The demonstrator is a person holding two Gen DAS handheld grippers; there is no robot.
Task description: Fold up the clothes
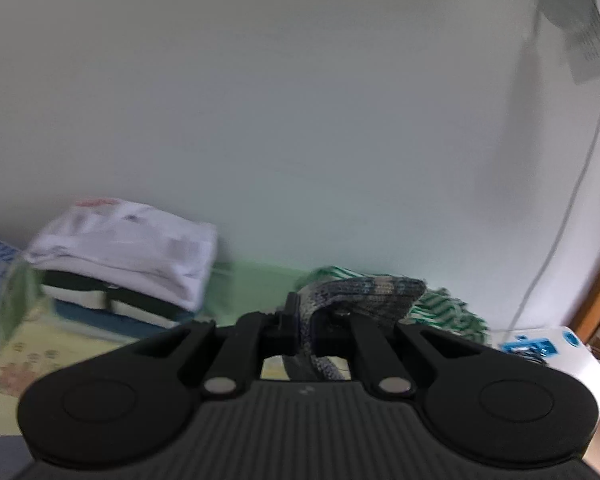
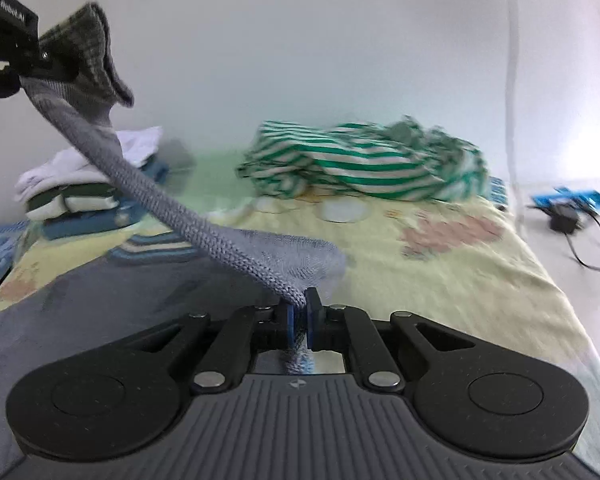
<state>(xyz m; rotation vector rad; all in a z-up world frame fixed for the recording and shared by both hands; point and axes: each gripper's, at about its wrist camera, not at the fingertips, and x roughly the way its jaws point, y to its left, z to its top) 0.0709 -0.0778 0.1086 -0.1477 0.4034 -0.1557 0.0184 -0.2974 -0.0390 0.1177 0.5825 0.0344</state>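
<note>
A grey knitted garment (image 2: 148,196) is stretched taut between both grippers, its body lying on the bed at lower left. My right gripper (image 2: 299,312) is shut on one knitted edge low over the bed. My left gripper (image 2: 40,62) is shut on the other end, raised at the upper left of the right wrist view. In the left wrist view the left gripper (image 1: 306,320) pinches the grey knit (image 1: 364,292), which folds over its fingertips. A crumpled green-and-white striped garment (image 2: 360,168) lies at the back of the bed.
A stack of folded clothes (image 2: 72,196) sits at the bed's back left, also in the left wrist view as the stack (image 1: 128,264). The bed has a pale yellow patterned sheet (image 2: 460,248). A white wall stands behind. Blue items and a black cable (image 2: 568,208) lie at the right.
</note>
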